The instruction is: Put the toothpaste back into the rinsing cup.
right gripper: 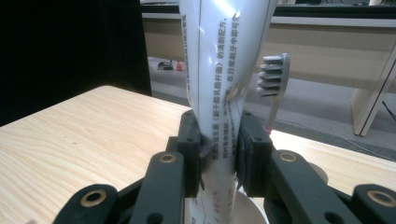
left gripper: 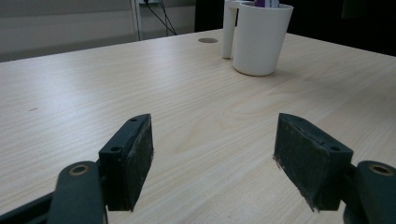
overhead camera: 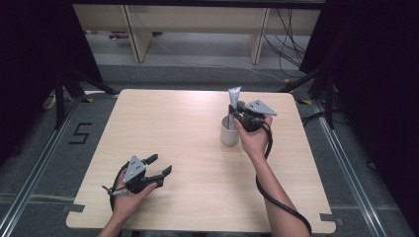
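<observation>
From above, our right gripper [overhead camera: 243, 116] pinches the tube [overhead camera: 234, 95] upright over the cup [overhead camera: 229, 133] on the counter [overhead camera: 188, 128]; a tilt could tip the cup

Our left gripper [left gripper: 212, 154] is spread, empty

Right gripper view: the tube's long axis runs vertical beside a toothbrush [right gripper: 273, 79]

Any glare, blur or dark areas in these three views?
Right gripper view: glare streaks on the toothpaste tube, its print softly blurred; black at left. Left gripper view: even light, soft sheen on the table; white cup reasonably sharp. High view: table evenly lit, both sides black.
</observation>
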Demonstrator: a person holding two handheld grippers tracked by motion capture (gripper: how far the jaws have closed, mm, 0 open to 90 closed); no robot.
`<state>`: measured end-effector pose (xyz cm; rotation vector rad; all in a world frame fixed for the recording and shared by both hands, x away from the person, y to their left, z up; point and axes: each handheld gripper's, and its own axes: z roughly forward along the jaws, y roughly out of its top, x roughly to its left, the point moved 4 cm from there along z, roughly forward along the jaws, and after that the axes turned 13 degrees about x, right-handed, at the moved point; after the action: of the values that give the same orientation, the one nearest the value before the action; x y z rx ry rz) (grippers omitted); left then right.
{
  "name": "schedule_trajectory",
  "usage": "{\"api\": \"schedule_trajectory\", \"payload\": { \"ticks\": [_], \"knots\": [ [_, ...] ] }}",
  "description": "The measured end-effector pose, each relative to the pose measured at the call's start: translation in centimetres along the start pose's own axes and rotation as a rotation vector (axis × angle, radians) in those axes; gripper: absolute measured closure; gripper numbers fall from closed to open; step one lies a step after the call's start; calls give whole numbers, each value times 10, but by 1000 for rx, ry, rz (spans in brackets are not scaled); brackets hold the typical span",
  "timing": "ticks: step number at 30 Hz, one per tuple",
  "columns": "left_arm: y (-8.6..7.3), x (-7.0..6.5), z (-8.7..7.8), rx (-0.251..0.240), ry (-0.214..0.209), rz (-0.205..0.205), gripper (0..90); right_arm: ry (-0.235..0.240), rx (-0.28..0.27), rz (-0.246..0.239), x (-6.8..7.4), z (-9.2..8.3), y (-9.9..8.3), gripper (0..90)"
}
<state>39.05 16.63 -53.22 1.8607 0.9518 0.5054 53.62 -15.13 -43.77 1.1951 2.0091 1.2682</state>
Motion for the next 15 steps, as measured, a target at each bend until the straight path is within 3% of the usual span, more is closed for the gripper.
{"api": "schedule_trajectory", "payload": {
  "ticks": [3, 5, 8, 15],
  "knots": [
    [0, 0, 0, 1, 0, 1, 281, -10, -11, -22, -1, 2, -1, 744],
    [0, 0, 0, 1, 1, 1, 281, -2, 5, -2, 0, 2, -3, 745],
    [0, 0, 0, 2, 1, 1, 281, -9, 3, -20, -1, 3, -4, 744],
    [0, 0, 0, 1, 0, 1, 281, 0, 15, 6, 0, 4, -6, 744]
  ]
}}
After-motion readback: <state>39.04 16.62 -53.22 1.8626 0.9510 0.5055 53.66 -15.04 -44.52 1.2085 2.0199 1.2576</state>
